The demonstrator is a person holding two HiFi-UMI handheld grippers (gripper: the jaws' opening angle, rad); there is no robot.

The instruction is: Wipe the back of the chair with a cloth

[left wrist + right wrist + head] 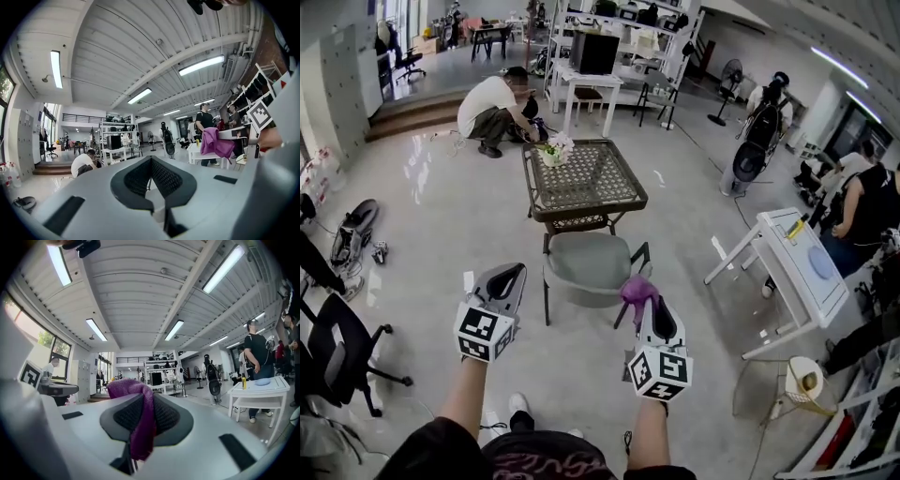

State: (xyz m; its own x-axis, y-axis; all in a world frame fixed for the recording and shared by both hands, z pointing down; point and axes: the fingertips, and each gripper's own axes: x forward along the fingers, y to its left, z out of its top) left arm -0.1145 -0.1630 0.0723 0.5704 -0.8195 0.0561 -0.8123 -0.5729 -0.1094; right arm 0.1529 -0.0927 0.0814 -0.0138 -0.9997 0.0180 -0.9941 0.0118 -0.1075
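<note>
Two tongs we counted: left gripper [517,270] pressed together empty, right gripper [649,298] pinching one purple cloth [635,288], near one grey chair [586,263].

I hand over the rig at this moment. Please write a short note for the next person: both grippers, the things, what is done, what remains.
Left hand-held gripper: shut, empty.
Right hand-held gripper: shut on the purple cloth, which bunches out past the tips.
Chair: on the floor ahead, next to the wicker table. Neither gripper touches it.
Done: the cloth is gripped.
Left: bring the cloth to the chair's back and wipe it. There is no contact yet.
</note>
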